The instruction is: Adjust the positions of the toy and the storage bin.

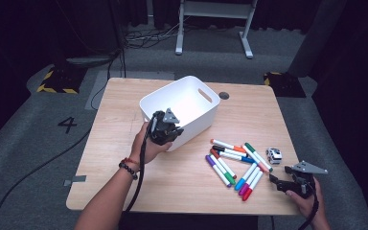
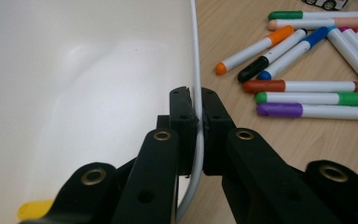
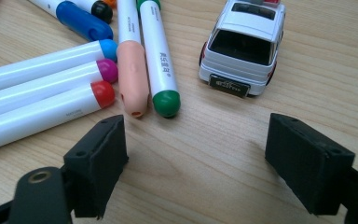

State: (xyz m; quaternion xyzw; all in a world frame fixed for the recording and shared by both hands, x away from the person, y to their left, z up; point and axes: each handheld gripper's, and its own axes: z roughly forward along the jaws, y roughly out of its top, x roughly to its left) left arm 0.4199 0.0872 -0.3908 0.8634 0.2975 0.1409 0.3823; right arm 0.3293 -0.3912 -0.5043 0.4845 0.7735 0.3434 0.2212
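Left gripper (image 2: pixel 199 112) pinched the white bin (image 1: pixel 191 98) by its thin rim, which could slip or tip it onto the markers (image 1: pixel 235 165) just beside; right gripper (image 3: pixel 196 163) sat spread.

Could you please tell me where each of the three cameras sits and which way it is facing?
High view: above the person's side, looking forward and down on the table, both forearms in view.
Left gripper view: on the left gripper, whose jaws clamp the white bin wall.
Right gripper view: on the open right gripper, low over the table, facing the toy car.
All three share the markers.
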